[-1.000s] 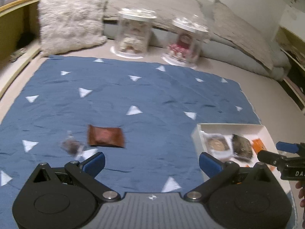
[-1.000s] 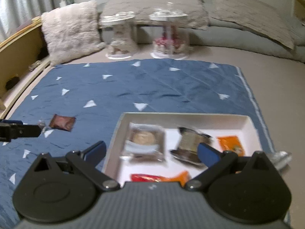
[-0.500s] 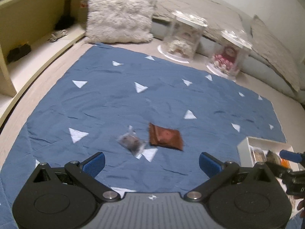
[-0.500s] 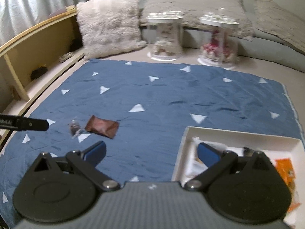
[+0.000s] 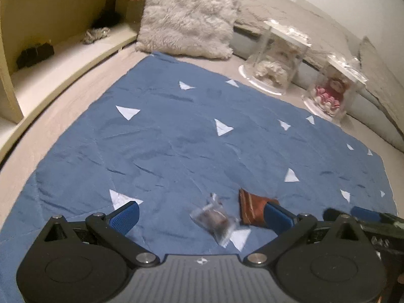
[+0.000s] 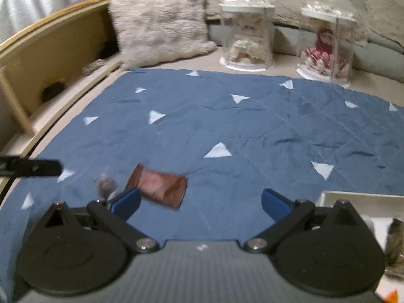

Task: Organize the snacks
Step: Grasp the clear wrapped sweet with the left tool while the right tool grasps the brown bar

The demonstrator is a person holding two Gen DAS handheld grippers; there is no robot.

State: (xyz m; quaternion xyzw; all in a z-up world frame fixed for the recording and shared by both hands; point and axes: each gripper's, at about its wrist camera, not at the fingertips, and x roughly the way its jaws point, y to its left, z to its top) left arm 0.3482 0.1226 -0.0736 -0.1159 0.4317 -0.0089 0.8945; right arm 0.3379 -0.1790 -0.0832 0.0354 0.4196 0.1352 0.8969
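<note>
Left wrist view is showing the left hand-held gripper (image 5: 199, 216) hanging with its fingers spread wide and nothing between them. Just ahead of it, slightly right of its centre line, a small clear-wrapped snack (image 5: 214, 221) is lying on the blue quilt (image 5: 176, 139). Beside that, touching or nearly touching the inner side of the right fingertip, a brown snack packet (image 5: 252, 208) is resting with its long axis running roughly across the fingers' direction. The right hand-held gripper (image 6: 199, 202), also spread and empty, is pointing at the same packet, which in its view is sitting just ahead of its left fingertip; motion blur is making the exact gap hard to judge. The left one is probably nearer the clear snack, the right one the brown packet. At the right gripper's lower right, the corner of a white tray (image 6: 353, 197) is showing. Beyond the quilt, a fluffy cushion (image 5: 189, 17) and two clear doll cases (image 5: 275, 60) are standing on a bed.
</note>
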